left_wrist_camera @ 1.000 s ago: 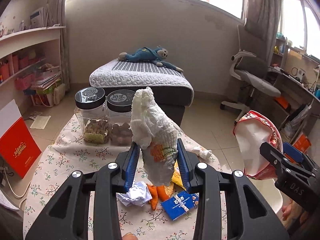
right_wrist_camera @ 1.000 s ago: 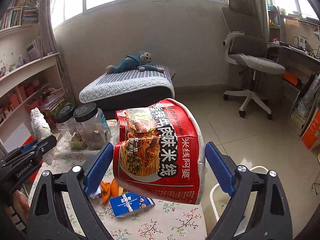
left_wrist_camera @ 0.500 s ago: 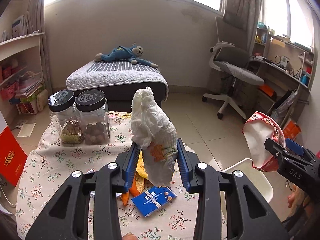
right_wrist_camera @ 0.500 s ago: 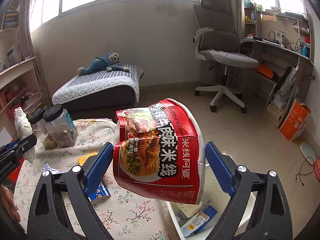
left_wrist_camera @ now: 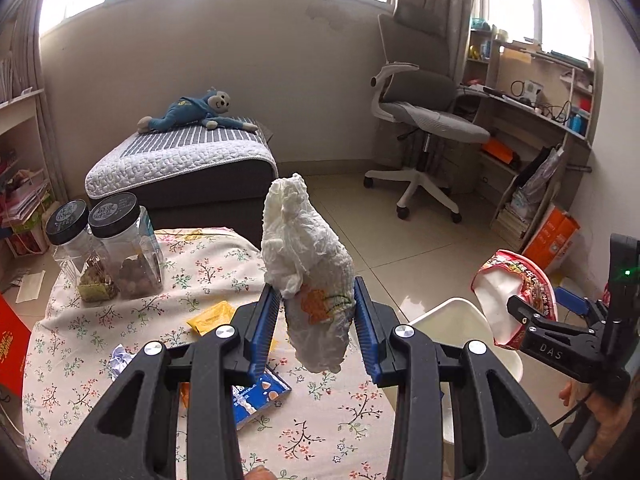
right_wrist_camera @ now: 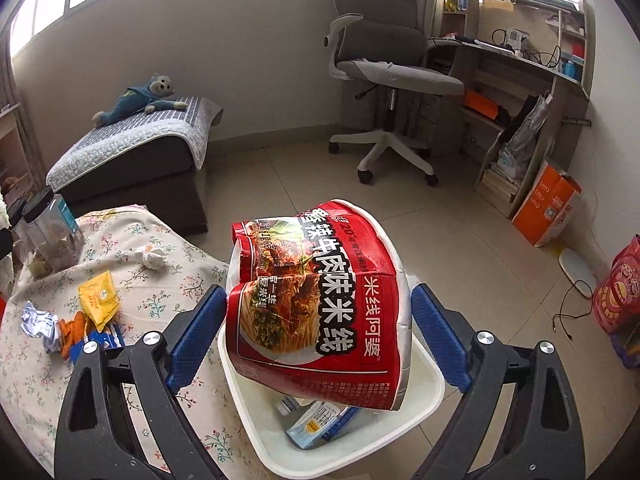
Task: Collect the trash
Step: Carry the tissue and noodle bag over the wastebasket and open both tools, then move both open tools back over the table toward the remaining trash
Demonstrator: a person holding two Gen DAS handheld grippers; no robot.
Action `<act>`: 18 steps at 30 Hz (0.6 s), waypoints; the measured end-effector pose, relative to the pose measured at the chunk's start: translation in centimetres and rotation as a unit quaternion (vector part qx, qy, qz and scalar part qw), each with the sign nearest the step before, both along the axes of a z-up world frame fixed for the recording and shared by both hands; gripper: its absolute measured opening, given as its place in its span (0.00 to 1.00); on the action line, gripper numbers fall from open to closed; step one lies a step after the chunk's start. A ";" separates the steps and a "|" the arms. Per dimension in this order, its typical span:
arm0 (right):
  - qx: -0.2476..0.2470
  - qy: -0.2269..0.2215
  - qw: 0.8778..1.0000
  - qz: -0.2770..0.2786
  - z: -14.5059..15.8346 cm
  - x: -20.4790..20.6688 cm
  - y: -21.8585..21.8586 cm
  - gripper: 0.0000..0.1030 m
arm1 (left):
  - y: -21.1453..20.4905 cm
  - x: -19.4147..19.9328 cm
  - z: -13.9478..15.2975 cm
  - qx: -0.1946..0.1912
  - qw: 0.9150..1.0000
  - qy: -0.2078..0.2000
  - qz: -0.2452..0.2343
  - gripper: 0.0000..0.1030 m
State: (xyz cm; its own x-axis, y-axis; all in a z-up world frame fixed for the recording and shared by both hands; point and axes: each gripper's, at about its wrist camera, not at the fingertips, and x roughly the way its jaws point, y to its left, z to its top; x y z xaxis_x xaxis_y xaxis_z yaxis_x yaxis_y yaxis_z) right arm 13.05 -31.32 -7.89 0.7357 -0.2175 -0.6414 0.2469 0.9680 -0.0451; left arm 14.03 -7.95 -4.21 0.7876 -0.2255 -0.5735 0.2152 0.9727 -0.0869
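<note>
The left gripper (left_wrist_camera: 316, 330) is clamped on a crumpled white tissue wad (left_wrist_camera: 308, 264), held upright above the right edge of the table with the floral cloth (left_wrist_camera: 200, 264). The right gripper (right_wrist_camera: 318, 332) pinches a crushed red instant rice-noodle bowl (right_wrist_camera: 316, 304), tilted on its side directly above the white trash bin (right_wrist_camera: 420, 408) that stands on the floor just beside the table's right edge. Inside the bin lie a blue-and-white wrapper (right_wrist_camera: 320, 420) and some other scraps too hidden to name. Still on the cloth are a yellow sachet (right_wrist_camera: 98, 300), a crumpled silver foil (right_wrist_camera: 38, 322), orange peel pieces (right_wrist_camera: 72, 328), a blue snack packet (left_wrist_camera: 256, 396) and a small white tissue ball (right_wrist_camera: 154, 258). At the table's far left corner stand two clear jars with black lids (left_wrist_camera: 120, 248), each partly filled with dried brown snacks.
</note>
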 end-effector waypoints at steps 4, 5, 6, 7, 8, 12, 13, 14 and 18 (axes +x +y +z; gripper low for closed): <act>-0.003 -0.011 0.999 -0.033 0.4 -1.0 -2.2 0.89 | -2.8 0.2 0.0 -0.007 1.000 0.006 -0.022 0.36; -0.004 -0.015 0.999 -0.041 0.5 -1.3 -2.8 0.91 | -3.6 0.3 -0.1 -0.010 1.000 0.010 -0.028 0.36; -0.004 -0.020 0.999 -0.050 0.6 -1.6 -3.4 0.91 | -4.4 0.3 -0.1 -0.012 0.999 0.013 -0.033 0.36; -0.004 -0.023 0.998 -0.058 0.8 -1.8 -4.0 0.92 | -5.2 0.4 -0.2 -0.015 0.999 0.017 -0.039 0.36; -0.004 -0.026 0.997 -0.067 0.9 -2.1 -4.6 0.93 | -5.9 0.5 -0.3 -0.018 0.999 0.020 -0.044 0.36; 0.004 -0.035 0.995 -0.093 1.4 -3.0 -6.7 0.93 | -9.0 0.6 -0.4 -0.031 0.997 0.032 -0.065 0.36; 0.007 -0.037 0.994 -0.098 1.5 -3.3 -7.2 0.93 | -9.6 0.7 -0.5 -0.035 0.996 0.035 -0.070 0.36; 0.009 -0.040 0.994 -0.102 1.5 -3.6 -7.5 0.93 | -10.3 0.7 -0.5 -0.038 0.996 0.039 -0.076 0.36; 0.008 -0.043 0.992 -0.121 1.7 -4.3 -8.8 0.93 | -12.8 0.9 -1.0 -0.045 0.993 0.055 -0.095 0.36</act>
